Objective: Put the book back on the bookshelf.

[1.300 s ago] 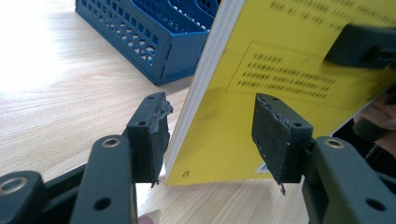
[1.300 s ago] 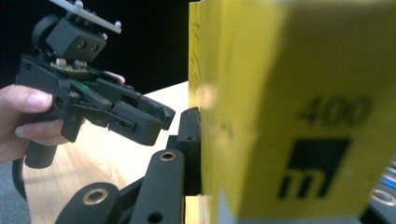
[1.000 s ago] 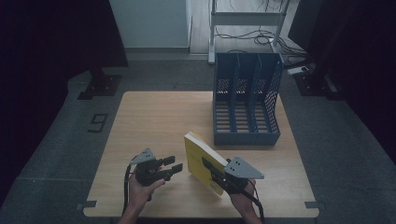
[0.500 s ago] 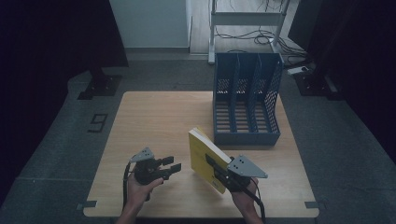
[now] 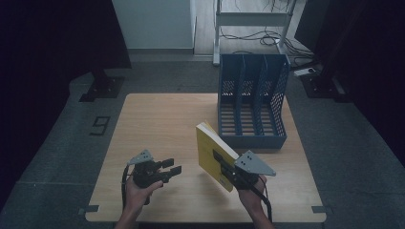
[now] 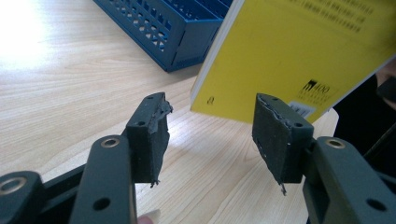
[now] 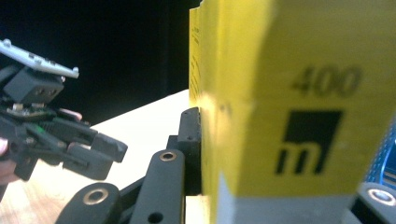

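High view: a blue file rack (image 5: 253, 102) with three upright slots stands at the far right of the wooden table (image 5: 157, 119), its open side facing you. Nothing lies between the rack and your hands; the tabletop to its left is bare wood. Around the table there is dark floor, a floor marking to the left, and a metal frame with cables behind the rack.

Your right gripper (image 5: 228, 168) is clenched on the lower part of the yellow book (image 5: 212, 150). The book is lifted off the table, tilted, just in front of the rack's near edge and not yet in any slot. Right gripper view: one black jaw presses flat against the book's cover (image 7: 289, 93), with the spine toward the camera.

Your left gripper (image 5: 173, 167) holds nothing. Left gripper view: its jaws stand well apart above bare wood, pointing at the book's lower corner (image 6: 299, 51) without touching it.
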{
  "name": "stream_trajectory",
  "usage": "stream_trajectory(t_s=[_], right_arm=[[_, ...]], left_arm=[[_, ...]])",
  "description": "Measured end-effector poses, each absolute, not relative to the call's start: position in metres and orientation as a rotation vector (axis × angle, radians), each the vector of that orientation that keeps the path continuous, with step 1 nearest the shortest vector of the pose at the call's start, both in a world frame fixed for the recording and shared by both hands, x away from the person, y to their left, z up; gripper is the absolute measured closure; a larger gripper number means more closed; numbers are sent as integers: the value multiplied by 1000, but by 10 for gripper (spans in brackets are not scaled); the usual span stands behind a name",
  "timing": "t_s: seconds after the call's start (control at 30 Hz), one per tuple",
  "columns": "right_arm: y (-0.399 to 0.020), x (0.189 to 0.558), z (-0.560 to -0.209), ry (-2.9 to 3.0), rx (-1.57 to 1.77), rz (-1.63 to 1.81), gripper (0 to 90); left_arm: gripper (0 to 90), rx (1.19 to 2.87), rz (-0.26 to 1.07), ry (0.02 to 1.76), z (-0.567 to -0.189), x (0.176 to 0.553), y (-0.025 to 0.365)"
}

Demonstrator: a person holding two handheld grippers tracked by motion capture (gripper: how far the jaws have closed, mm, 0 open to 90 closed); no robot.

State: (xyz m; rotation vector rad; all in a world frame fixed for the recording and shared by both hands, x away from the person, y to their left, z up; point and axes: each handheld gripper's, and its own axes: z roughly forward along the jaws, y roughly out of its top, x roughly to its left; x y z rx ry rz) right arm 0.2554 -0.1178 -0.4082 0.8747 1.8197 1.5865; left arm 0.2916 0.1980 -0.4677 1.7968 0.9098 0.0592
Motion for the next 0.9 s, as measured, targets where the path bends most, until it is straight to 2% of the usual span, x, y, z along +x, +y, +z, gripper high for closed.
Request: stream_trajectory(t_s=[0.53, 0.9], right_arm=[[-121, 273, -375, 1763, 918, 1587, 740], [-125, 285, -368, 1721, 956, 1593, 741]], left_arm=[[469, 1855, 72, 897, -467, 289, 195], [463, 1876, 102, 906, -466, 287, 195]])
